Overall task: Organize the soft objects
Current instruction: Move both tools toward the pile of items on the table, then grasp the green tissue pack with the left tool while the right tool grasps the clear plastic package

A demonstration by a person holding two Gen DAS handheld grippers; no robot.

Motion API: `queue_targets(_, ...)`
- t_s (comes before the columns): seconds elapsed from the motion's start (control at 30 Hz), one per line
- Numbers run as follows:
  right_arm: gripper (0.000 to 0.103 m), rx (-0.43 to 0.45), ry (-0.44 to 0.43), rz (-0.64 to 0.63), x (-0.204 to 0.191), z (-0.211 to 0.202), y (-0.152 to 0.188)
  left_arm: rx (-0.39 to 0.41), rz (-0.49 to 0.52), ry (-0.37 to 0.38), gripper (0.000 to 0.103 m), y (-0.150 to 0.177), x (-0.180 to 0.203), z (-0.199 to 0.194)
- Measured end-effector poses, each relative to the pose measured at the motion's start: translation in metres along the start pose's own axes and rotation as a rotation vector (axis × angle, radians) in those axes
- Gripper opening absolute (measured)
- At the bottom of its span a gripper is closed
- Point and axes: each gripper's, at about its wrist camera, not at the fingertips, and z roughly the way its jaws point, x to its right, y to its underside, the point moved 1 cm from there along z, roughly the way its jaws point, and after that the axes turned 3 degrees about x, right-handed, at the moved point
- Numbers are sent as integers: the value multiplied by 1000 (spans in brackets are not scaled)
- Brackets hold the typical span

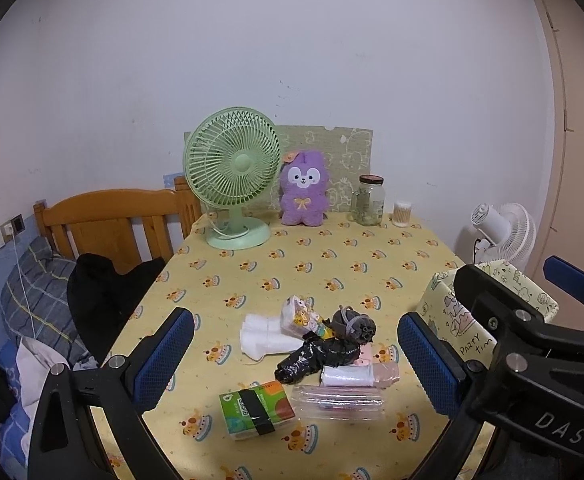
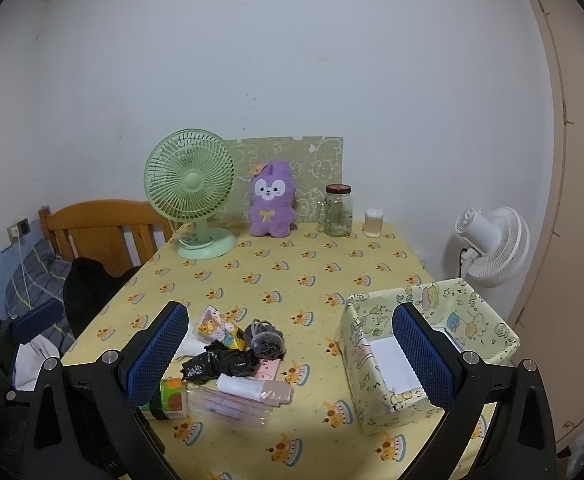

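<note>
Yellow cloth printed with small cake motifs covered the table (image 1: 371, 256), which carried everything in front of you. At its far edge stood a green desk fan (image 1: 234, 176), a purple plush rabbit (image 1: 303, 190) leaning on a patterned board, a glass jar (image 1: 368, 200) and a tub of cotton swabs (image 1: 402, 214), set in a row from your left to your right. On the near right sat the open patterned storage box (image 2: 431, 344), a white sheet lying on its floor.

The soft objects lay in a loose heap near the table's front, well apart from the box and to its left: folded white cloths (image 1: 264, 336), a cartoon-printed tissue pack (image 1: 301, 316), a dark grey bundled item (image 1: 355, 326), a crumpled black plastic bag (image 1: 311, 358), a roll of white bags (image 1: 345, 376), a clear plastic pouch (image 1: 337, 400) and, nearest you, a green and orange tissue pack (image 1: 258, 408) banded with black tape.

Your left gripper (image 1: 295, 360) hovered above the heap, jaws spread wide and empty. Your right gripper (image 2: 292, 354) was likewise wide and held nothing, one blue pad over the heap's edge, the other over the box.
</note>
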Motion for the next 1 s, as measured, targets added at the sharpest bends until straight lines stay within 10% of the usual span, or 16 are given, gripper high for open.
queue_targets(1.0, 103, -190, -38, 34, -24, 88, 86, -200, -38, -6, 102, 82, -19, 77)
